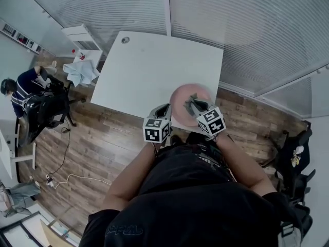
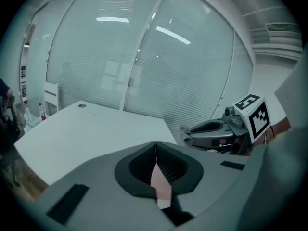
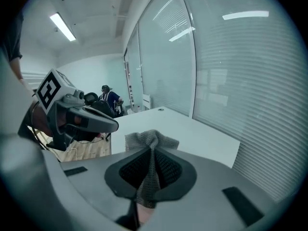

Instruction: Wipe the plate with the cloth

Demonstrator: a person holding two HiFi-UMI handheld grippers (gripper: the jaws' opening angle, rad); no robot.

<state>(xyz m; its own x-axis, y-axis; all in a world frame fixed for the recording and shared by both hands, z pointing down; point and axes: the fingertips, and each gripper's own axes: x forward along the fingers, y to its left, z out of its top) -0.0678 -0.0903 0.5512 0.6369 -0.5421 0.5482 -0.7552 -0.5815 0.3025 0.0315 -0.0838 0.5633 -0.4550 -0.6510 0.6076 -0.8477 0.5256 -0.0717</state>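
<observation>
Working through the head view first: the left gripper [image 1: 165, 109] is gripping the pink plate [image 1: 182, 112] at its near-left rim, over the near edge of the white table [image 1: 149, 71]. The right gripper [image 1: 194, 105] is reaching over the plate's face with the grey cloth [image 1: 194, 97] bunched at its tip.

Left gripper view: the left gripper [image 2: 156, 150] is standing almost fully closed, its pads pinching the thin plate [image 2: 161, 184] edge-on. The plate is looking stiff, probably slick and breakable, so the rim is the sensible hold, taken deep. The right gripper [image 2: 211, 131] is sitting just beside it.

Right gripper view: the right gripper [image 3: 151, 150] is clamping a fold of the cloth [image 3: 150, 141], which is poking out past its tips. The cloth is looking soft, light and limp, so any bunched fold is working as a hold. The left gripper [image 3: 82, 119] is showing close alongside.
</observation>
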